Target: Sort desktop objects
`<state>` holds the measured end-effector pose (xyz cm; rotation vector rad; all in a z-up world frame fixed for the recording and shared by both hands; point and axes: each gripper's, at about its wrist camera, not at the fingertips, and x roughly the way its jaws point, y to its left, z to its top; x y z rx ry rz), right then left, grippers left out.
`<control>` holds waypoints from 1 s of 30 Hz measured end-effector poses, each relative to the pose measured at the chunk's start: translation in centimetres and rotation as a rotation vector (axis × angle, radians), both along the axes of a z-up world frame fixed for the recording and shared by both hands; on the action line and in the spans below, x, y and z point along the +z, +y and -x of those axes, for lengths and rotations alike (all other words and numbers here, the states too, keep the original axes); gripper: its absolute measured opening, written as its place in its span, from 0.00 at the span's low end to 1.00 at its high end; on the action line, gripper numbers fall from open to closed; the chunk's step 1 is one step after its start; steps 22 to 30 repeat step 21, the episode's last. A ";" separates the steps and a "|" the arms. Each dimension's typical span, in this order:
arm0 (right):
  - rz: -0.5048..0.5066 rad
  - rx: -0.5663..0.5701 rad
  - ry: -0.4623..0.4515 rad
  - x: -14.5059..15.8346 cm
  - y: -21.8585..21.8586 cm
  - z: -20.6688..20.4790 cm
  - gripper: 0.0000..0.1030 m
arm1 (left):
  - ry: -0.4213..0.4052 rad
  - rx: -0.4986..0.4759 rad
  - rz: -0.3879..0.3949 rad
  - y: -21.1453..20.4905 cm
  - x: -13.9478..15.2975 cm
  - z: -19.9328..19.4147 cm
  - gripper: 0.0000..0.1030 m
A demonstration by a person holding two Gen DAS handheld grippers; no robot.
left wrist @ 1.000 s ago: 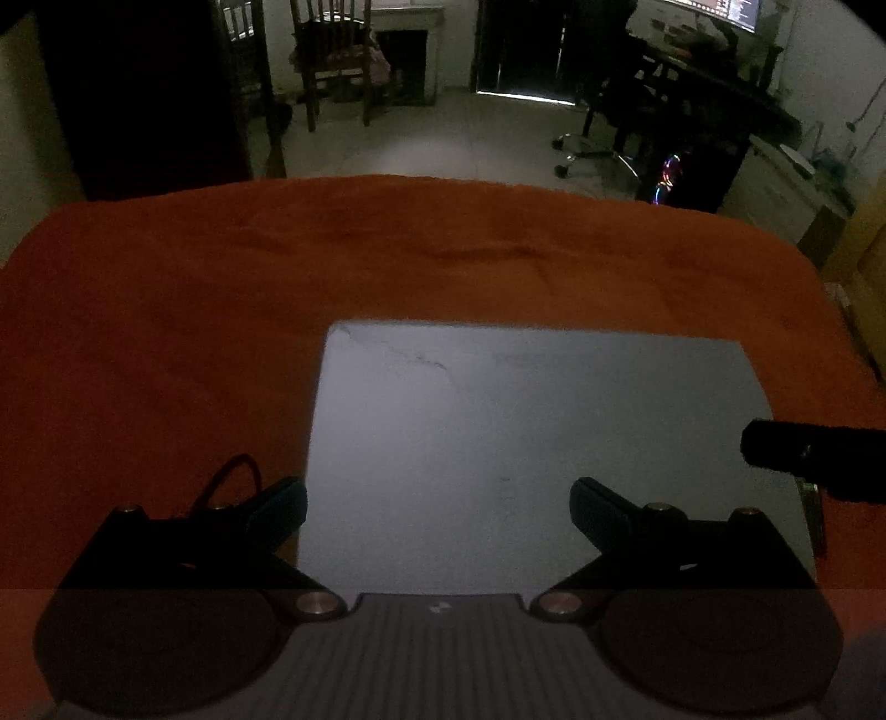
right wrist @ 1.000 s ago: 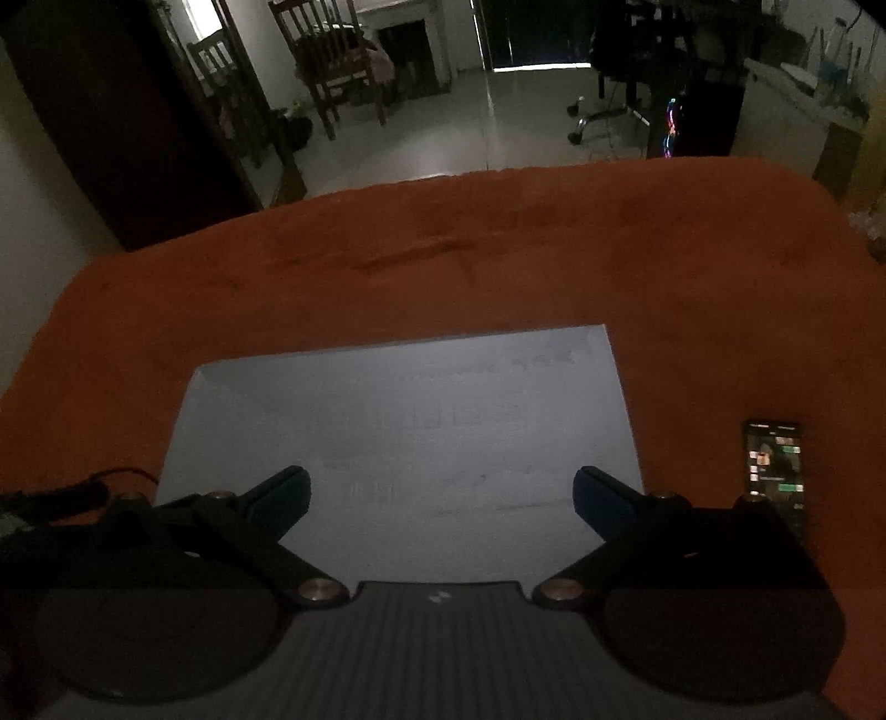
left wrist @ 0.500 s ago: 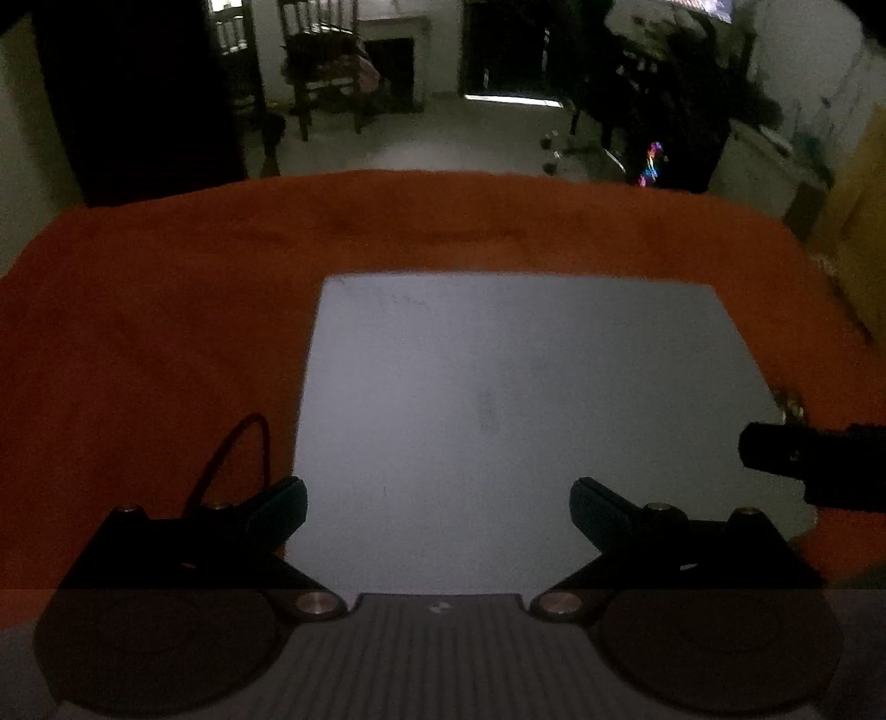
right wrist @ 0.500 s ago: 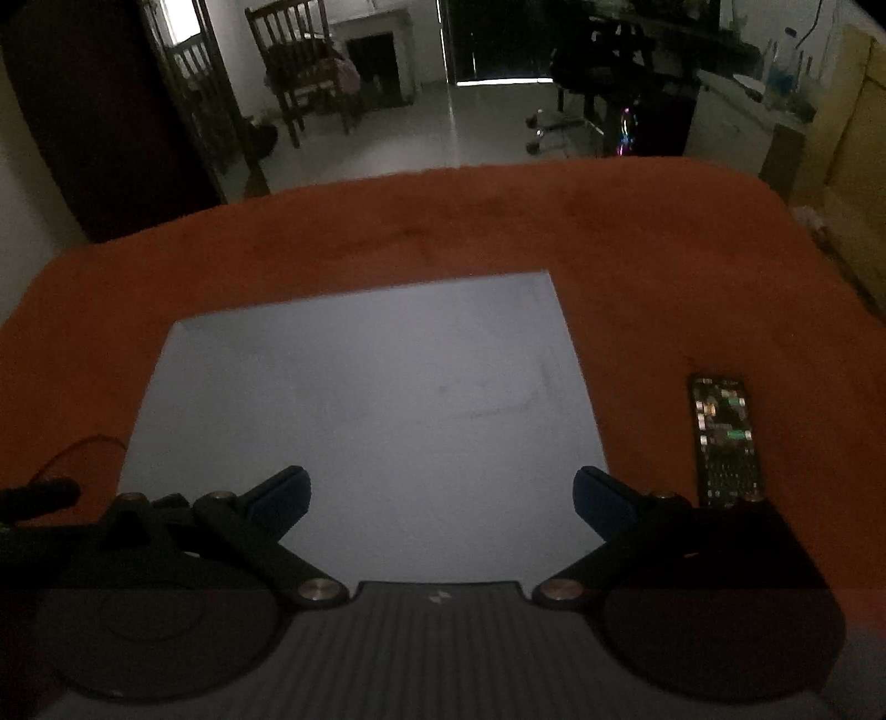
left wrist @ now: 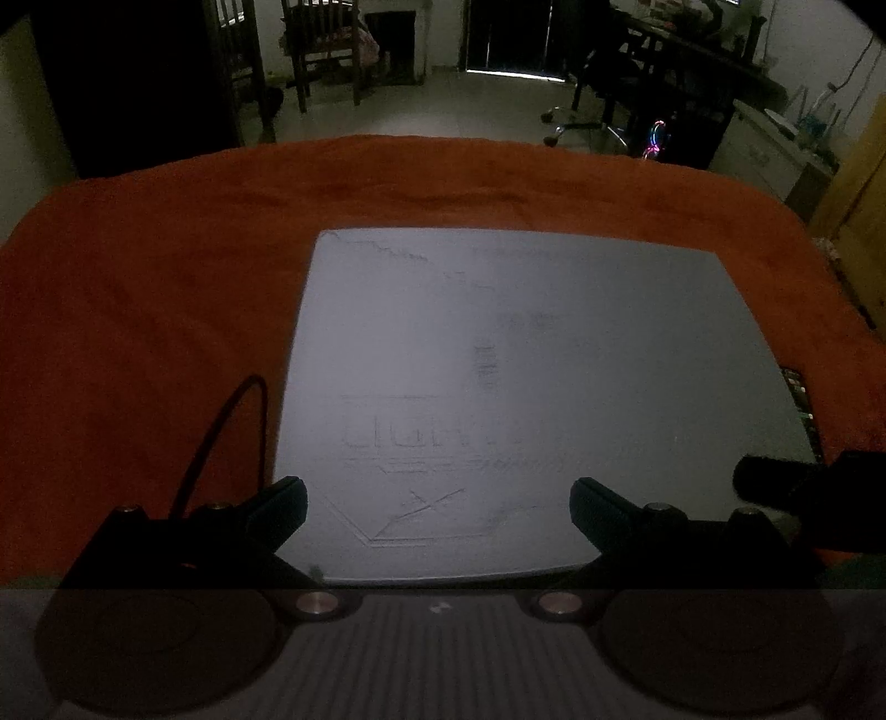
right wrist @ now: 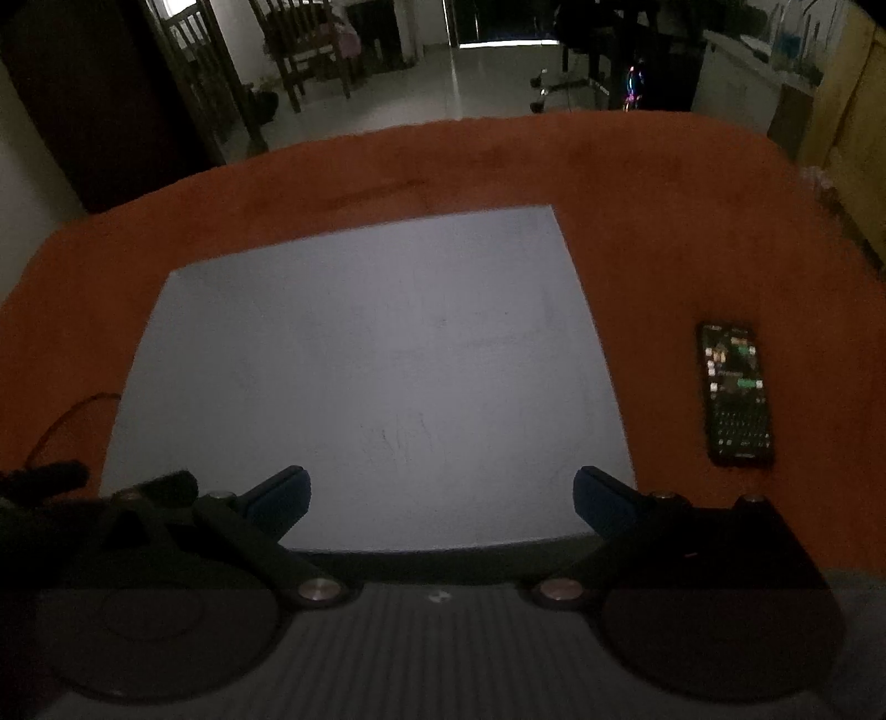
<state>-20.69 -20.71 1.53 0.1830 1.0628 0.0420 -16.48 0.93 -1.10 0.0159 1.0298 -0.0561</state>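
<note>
A large grey mat (left wrist: 526, 360) lies flat on the orange table cover (left wrist: 138, 304); it also shows in the right wrist view (right wrist: 376, 360). A black phone (right wrist: 736, 396) with a lit screen lies on the cover right of the mat; only its edge (left wrist: 803, 404) shows in the left wrist view. My left gripper (left wrist: 437, 507) is open and empty over the mat's near edge. My right gripper (right wrist: 440, 498) is open and empty over the mat's near edge too. The right gripper's finger (left wrist: 775, 484) shows at the far right of the left wrist view.
A thin black cable (left wrist: 221, 437) loops on the cover just left of the mat. Beyond the table's far edge are wooden chairs (left wrist: 326, 50), an office chair (left wrist: 603, 83) and a cabinet (left wrist: 775, 149). The room is dim.
Both grippers have pulled back toward me and risen, so the mat's near edge now shows in both views. The phone sits farther from the right gripper. Both stay open.
</note>
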 end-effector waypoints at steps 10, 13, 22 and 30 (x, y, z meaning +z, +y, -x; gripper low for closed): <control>0.006 0.014 0.010 -0.8 0.6 0.3 1.00 | 0.012 -0.001 -0.013 -0.1 -0.6 0.1 1.00; 0.009 0.013 0.003 -0.7 0.6 0.4 1.00 | 0.012 0.001 -0.009 -0.1 -0.6 0.1 1.00; 0.010 0.024 -0.001 -0.7 0.9 0.6 1.00 | -0.009 -0.004 -0.006 -0.1 -0.8 0.4 1.00; 0.010 0.024 -0.001 -0.7 0.9 0.6 1.00 | -0.009 -0.004 -0.006 -0.1 -0.8 0.4 1.00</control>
